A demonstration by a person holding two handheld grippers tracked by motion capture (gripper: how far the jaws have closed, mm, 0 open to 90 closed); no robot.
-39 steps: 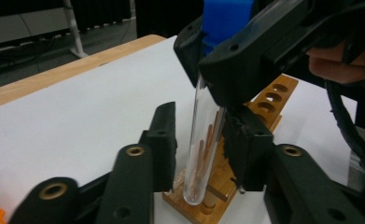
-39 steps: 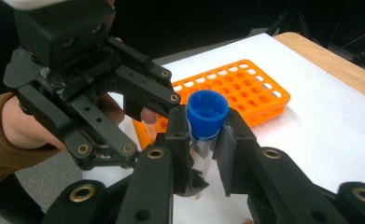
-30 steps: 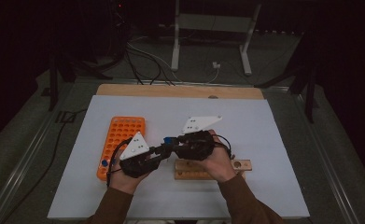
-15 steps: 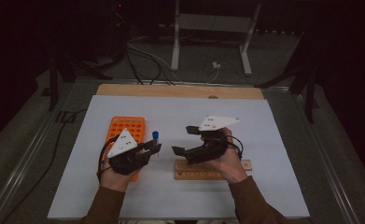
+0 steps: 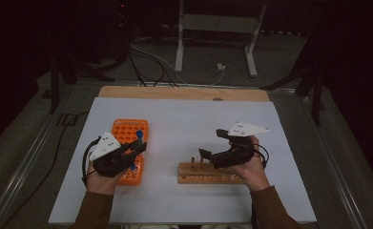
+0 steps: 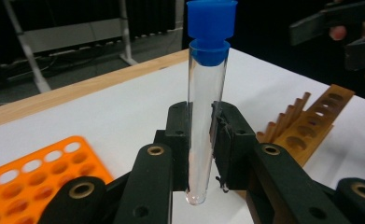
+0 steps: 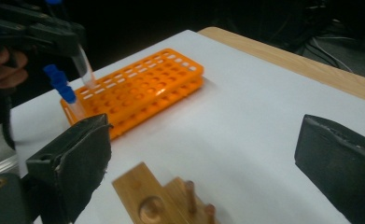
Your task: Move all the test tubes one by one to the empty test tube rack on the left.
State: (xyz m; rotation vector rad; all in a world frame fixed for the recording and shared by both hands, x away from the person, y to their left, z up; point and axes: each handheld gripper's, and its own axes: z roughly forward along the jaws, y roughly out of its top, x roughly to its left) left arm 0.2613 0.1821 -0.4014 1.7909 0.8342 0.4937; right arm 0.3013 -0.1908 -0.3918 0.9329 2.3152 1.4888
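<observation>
High view: left gripper point(image 5: 139, 147) is over the orange rack point(image 5: 128, 131), clamped on a blue-capped tube point(image 5: 137, 138). Right gripper point(image 5: 212, 144) sits above the wooden rack point(image 5: 193, 174), jaws just opened wide with nothing between them.

Left gripper view: tube point(image 6: 206, 93) upright, pinched between both pads.

Right gripper view: 1 more capped tube point(image 7: 62, 88) stands in the orange rack's point(image 7: 147, 84) corner.

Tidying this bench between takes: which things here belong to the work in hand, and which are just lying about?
In use:
- test tube, blue-capped, clamped in the left hand-held gripper
- orange rack
- wooden rack
- right hand-held gripper, jaws just opened, nothing between them

Lying about:
- metal stand
- floor cables
</observation>
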